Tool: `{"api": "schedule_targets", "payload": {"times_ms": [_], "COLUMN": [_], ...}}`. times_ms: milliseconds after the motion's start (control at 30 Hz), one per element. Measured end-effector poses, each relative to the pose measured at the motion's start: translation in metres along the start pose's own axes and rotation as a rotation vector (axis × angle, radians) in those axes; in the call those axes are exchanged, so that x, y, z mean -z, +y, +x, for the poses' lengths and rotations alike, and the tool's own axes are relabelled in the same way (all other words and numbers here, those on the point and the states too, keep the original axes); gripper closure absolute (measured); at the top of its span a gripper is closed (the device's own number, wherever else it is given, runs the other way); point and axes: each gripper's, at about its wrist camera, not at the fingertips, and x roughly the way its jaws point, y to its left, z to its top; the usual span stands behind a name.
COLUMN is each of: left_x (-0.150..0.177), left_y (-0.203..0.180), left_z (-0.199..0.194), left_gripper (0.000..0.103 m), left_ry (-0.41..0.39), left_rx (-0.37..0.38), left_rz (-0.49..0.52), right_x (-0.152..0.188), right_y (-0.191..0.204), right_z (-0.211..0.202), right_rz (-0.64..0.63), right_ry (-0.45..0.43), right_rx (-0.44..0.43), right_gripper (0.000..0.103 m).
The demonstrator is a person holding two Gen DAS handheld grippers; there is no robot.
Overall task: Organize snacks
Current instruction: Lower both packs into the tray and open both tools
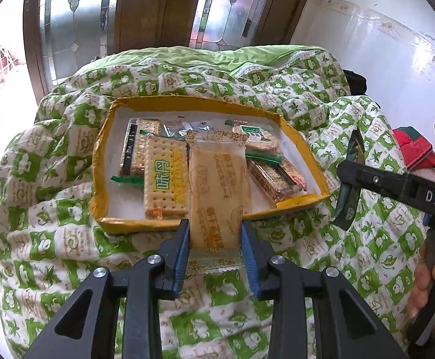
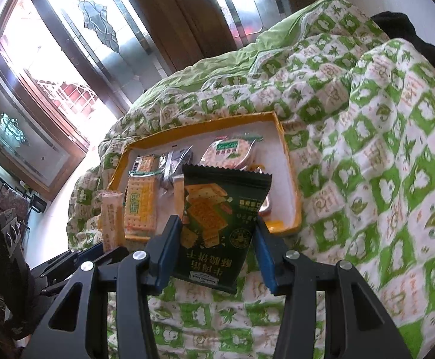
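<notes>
A shallow yellow-rimmed box lies on the quilt and holds several snack packets, among them a yellow cracker pack. My left gripper is shut on a pale orange biscuit packet, held over the box's near rim. My right gripper is shut on a dark green cracker packet, held just before the box. The right gripper also shows at the right of the left wrist view. The left gripper with its packet shows at the left of the right wrist view.
A green and white patterned quilt covers the bed under the box. Wooden doors with frosted glass stand behind. A red cloth lies at the right edge, and a dark item lies at the far right.
</notes>
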Motion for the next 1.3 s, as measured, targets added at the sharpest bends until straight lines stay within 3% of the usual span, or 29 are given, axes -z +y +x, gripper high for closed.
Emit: {"api": "schedule_targets", "payload": {"times_ms": [833, 1067, 1300], "left_x": [-0.026, -0.030, -0.035], "left_y": [0.004, 0.009, 0.006], "left_z": [0.049, 0.064, 0.071], "left_gripper": [0.069, 0.069, 0.069], "left_ry": [0.043, 0.065, 0.074], "left_rx": [-0.002, 0.002, 0.005], "left_rz": [-0.021, -0.038, -0.029], "right_x": [-0.049, -0.060, -0.059], "right_y": [-0.023, -0.038, -0.041], "right_z": [0.037, 0.056, 0.086], "right_rz": [-0.029, -0.012, -0.074], "right_ry": [0.001, 0.031, 0.094], "right_rx": [0.061, 0.086, 0.116], "right_gripper": [0.056, 0.056, 0.056]}}
